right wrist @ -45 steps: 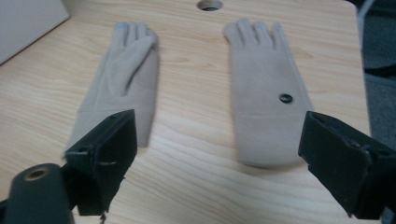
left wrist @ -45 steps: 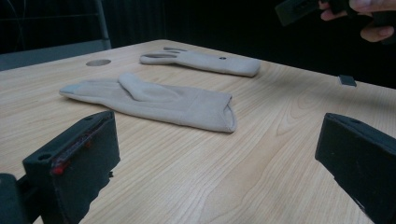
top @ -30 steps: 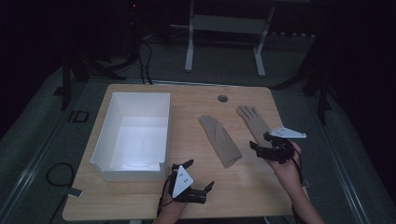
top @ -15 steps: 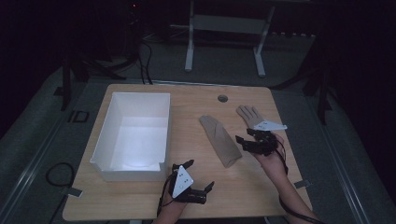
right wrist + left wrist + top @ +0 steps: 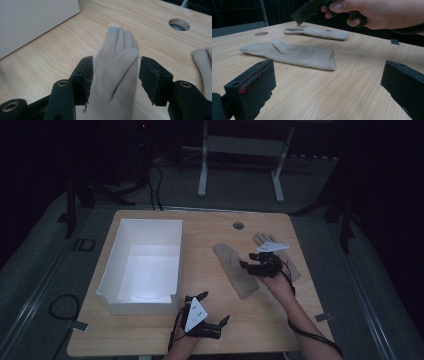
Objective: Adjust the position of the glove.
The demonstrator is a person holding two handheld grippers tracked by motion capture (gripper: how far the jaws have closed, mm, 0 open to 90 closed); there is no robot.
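Beige fabric is lying flat on the table (image 5: pixel 150 332): the near glove (image 5: pixel 236 270), right of the white box (image 5: pixel 145 265). Left tongs (image 5: pixel 214 315) are resting wide open and empty. Right tongs (image 5: pixel 115 77), closer, have been closing, straddling it half-open, not yet pinching. Its long axis is running cuff-near, fingertips pointing away; the second glove (image 5: pixel 282 257) is lying farther right.

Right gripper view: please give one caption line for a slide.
Right gripper straddles a beige glove, jaws apart, on the table.
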